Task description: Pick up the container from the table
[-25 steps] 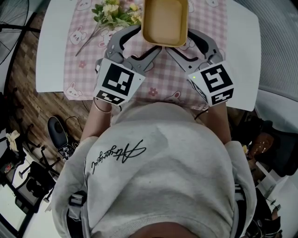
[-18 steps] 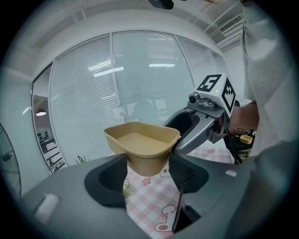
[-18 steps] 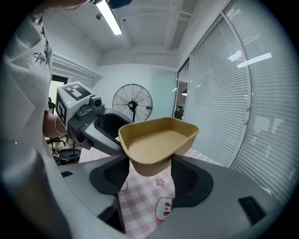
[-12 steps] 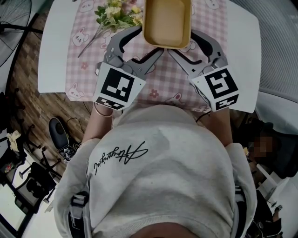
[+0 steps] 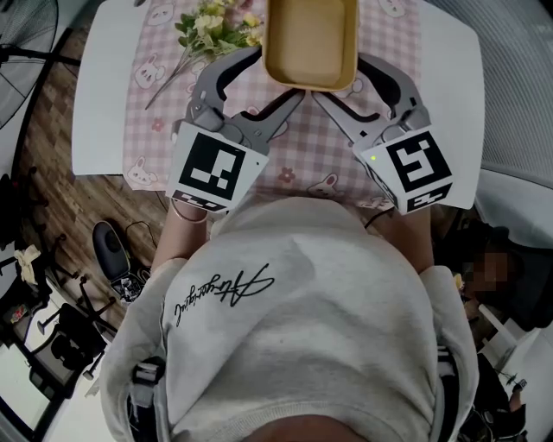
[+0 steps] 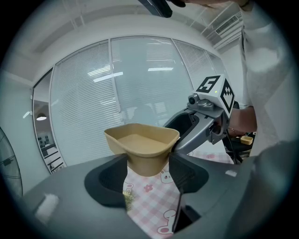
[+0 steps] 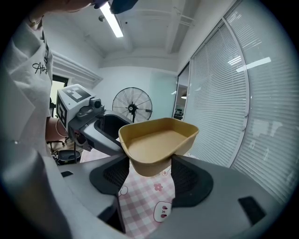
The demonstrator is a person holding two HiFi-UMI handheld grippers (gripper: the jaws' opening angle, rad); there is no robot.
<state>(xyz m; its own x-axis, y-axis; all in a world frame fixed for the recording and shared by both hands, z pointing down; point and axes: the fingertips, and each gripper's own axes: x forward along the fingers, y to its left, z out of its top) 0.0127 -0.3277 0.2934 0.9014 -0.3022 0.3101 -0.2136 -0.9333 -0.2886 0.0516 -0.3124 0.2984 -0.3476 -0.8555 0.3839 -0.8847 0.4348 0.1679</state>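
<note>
Count: 1 container (image 5: 311, 39), 2 tools, 1 flower bunch (image 5: 212, 26), 1 checked cloth (image 5: 302, 147), 1 desk (image 5: 95, 104). Left tool (image 5: 278, 76) clamped on container's near-left corner, right tool (image 5: 339, 78) on near-right corner. Container held between both tools, off cloth. Flowers beyond left tool. Versus earlier frame: tools and container higher.

We wear a pale grey sweatshirt (image 5: 294, 345) with black cursive script (image 5: 216, 292) across the chest. Our grey left gripper (image 6: 148, 176) and right gripper (image 7: 150, 177) carry dark pads (image 7: 189, 179) and white cubes (image 5: 210, 166) with black square markers.
</note>
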